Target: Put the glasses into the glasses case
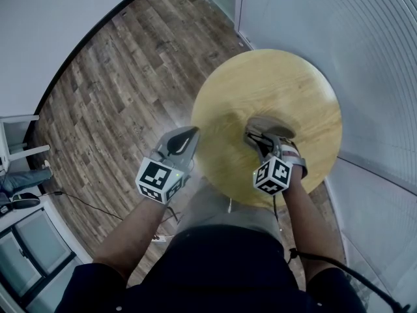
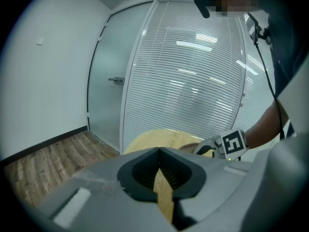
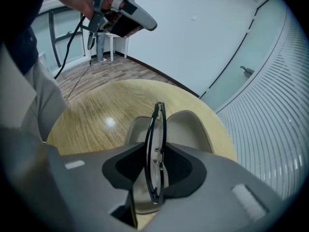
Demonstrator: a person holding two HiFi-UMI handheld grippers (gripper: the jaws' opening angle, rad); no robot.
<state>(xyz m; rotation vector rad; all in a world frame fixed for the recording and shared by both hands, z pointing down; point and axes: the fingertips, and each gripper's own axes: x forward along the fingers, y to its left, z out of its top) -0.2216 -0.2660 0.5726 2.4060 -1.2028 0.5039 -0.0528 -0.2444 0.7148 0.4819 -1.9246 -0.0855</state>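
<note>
A grey glasses case (image 1: 279, 124) lies open on the round wooden table (image 1: 260, 77). Black-framed folded glasses (image 3: 156, 129) stand edge-on over the open case (image 3: 190, 127), their lower end down in its shell. My right gripper (image 3: 157, 154) points steeply down over the case with its jaws either side of the glasses, and a gap shows beside the frame. In the head view the right gripper (image 1: 259, 139) covers the case's near end. My left gripper (image 1: 189, 135) hovers at the table's left edge, shut and empty (image 2: 160, 150).
A glass wall with white blinds (image 2: 193, 81) and a frosted door (image 2: 108, 95) stand behind the table. Wood floor (image 1: 111, 90) lies to the left, with a white rack (image 1: 19, 142) and a cable (image 1: 85, 204) on it. The person's legs (image 1: 221, 220) are at the table's near edge.
</note>
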